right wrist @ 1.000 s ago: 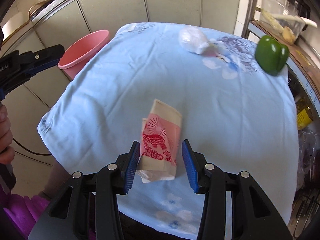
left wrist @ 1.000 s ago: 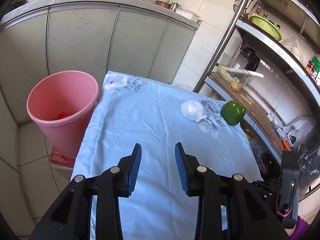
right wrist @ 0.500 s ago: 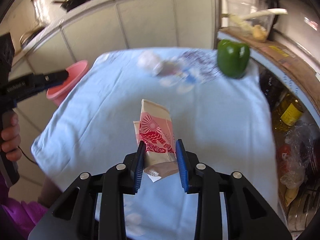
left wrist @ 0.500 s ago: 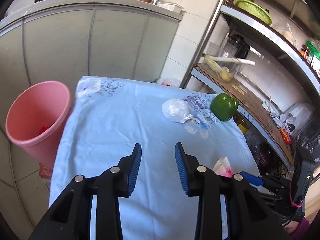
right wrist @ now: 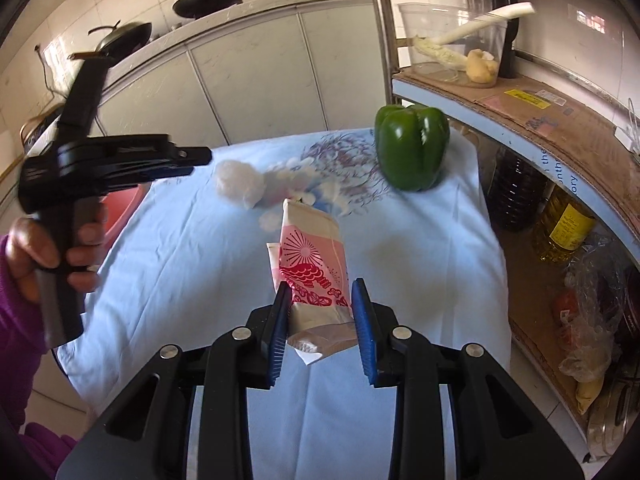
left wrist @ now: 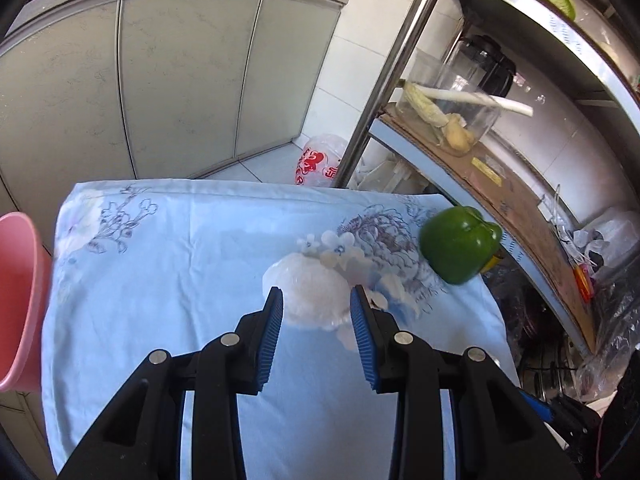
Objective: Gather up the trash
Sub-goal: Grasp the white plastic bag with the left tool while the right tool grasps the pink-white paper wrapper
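Left view: left hand-held gripper (left wrist: 317, 314) open wide around crumpled white plastic wad (left wrist: 310, 296), beside green bell pepper (left wrist: 458, 244). Next: squeeze.

Right view: right hand-held gripper (right wrist: 321, 312) just closed, holding pink-and-red paper packet (right wrist: 312, 272). Next: carry to pink plastic bucket (right wrist: 120, 208).

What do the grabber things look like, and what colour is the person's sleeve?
Each hand-held gripper, left and right, is black plastic with two fingers, ribbed blue pads and round silver screws. The sleeve is purple.
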`<state>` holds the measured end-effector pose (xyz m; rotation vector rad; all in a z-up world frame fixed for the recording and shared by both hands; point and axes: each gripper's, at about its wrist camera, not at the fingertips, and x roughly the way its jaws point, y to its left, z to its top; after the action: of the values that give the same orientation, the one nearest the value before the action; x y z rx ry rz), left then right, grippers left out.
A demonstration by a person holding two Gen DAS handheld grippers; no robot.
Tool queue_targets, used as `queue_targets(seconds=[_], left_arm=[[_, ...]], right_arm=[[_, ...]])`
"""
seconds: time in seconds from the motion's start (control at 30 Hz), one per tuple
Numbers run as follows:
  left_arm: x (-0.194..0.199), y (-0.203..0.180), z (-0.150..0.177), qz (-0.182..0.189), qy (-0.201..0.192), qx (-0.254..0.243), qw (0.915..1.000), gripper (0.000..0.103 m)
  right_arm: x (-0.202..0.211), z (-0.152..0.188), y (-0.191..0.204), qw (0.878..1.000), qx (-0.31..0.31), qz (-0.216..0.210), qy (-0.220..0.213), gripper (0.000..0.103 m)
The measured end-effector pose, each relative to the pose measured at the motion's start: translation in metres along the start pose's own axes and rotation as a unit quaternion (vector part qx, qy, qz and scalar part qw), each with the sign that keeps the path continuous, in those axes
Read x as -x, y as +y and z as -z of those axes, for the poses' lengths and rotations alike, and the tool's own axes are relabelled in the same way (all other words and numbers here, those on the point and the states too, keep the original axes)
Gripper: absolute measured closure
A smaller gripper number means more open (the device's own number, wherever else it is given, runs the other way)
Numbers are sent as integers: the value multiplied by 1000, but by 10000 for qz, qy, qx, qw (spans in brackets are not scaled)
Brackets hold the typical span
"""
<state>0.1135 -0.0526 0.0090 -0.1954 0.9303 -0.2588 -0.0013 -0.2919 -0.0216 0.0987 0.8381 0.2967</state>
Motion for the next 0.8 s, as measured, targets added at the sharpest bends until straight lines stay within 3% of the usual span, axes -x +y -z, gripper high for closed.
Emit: queue_targets(seconds=[0.27, 0.43, 0.6, 0.8], left_arm=[[-49, 3, 1, -259, 351, 124, 9990, 68], [-51, 0, 11, -387, 184, 44, 9991, 67], [-40, 3, 19, -366, 55, -51, 9993, 94], [1, 5, 33, -216, -209, -142, 9994, 97]], right_arm=[[-10, -3, -11, 9999, -88, -88, 99, 71], [-14, -1, -19, 9996, -208, -117, 180, 71], [-15, 0, -19, 9994, -260, -156, 194, 71], [-6, 0, -4, 9997, -170, -178, 88, 71]])
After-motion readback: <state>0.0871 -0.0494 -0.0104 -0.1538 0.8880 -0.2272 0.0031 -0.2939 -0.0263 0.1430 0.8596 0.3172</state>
